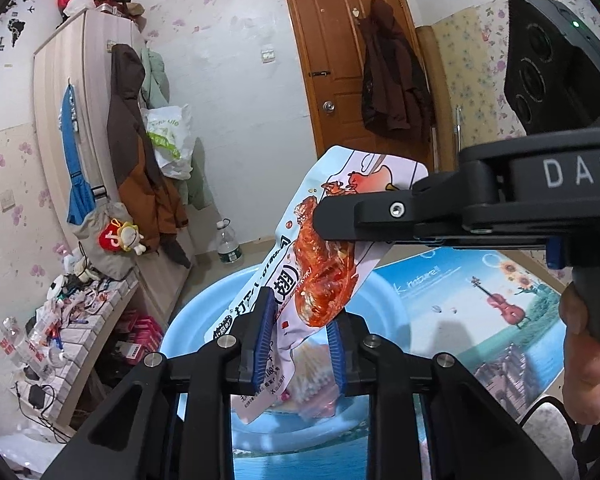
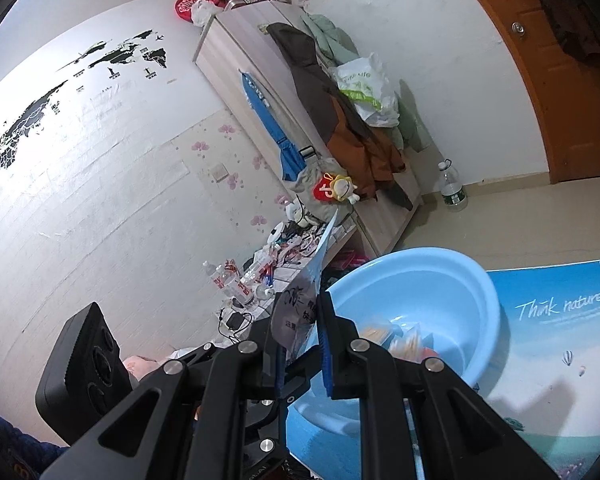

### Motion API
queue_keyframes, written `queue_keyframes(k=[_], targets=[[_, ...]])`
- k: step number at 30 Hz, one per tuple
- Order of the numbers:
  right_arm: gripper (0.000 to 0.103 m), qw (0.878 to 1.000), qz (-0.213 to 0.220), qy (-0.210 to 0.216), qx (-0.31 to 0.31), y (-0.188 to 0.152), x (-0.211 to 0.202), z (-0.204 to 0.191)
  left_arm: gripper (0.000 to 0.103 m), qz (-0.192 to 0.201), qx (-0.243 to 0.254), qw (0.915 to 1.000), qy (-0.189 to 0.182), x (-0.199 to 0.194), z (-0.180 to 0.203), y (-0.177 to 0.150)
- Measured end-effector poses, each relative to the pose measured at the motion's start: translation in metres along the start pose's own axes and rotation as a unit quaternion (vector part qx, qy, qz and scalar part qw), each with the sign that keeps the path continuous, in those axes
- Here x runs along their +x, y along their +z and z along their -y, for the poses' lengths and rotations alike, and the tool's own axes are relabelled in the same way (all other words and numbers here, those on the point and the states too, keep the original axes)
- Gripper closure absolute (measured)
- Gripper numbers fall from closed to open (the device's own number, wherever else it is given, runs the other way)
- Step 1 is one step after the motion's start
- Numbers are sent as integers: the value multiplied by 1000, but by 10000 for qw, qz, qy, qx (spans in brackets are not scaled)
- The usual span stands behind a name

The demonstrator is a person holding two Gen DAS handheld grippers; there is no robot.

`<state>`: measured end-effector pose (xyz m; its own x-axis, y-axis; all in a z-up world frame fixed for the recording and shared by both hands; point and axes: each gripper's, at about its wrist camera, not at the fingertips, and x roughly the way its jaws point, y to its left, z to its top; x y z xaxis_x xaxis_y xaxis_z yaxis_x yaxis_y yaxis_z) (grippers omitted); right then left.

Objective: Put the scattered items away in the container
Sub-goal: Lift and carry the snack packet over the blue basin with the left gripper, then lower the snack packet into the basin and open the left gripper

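Snack packet was pinched between both closed tongs, left gripper low, right gripper at its upper end, above blue basin. Risk: uneven release could swing packet past the rim.

pale blue basin; white packet printed with red-orange wings; black grippers' blue pads; blue scenic mat.
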<state>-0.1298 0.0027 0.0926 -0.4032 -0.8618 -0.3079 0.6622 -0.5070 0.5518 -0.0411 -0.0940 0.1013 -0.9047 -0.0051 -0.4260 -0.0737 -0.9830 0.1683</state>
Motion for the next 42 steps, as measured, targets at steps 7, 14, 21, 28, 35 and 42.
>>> queue_keyframes(k=[7, 14, 21, 28, 35, 42], targets=[[89, 9999, -140, -42, 90, -2, 23, 14, 81, -164, 28, 9999, 2, 14, -3, -10], [89, 9994, -278, -73, 170, -9, 42, 25, 81, -320, -42, 9995, -20, 25, -8, -19], [89, 9988, -403, -119, 242, -14, 56, 34, 81, -456, -115, 9989, -30, 36, -13, -26], [89, 9977, -582, -213, 277, -17, 73, 45, 81, -624, -230, 9978, -13, 49, -18, -34], [88, 9965, -705, -262, 365, -21, 86, 55, 80, -768, -263, 9967, 27, 58, -20, -38], [88, 9956, -756, -320, 440, -24, 89, 61, 76, -874, -299, 9957, 57, 63, -20, -40]])
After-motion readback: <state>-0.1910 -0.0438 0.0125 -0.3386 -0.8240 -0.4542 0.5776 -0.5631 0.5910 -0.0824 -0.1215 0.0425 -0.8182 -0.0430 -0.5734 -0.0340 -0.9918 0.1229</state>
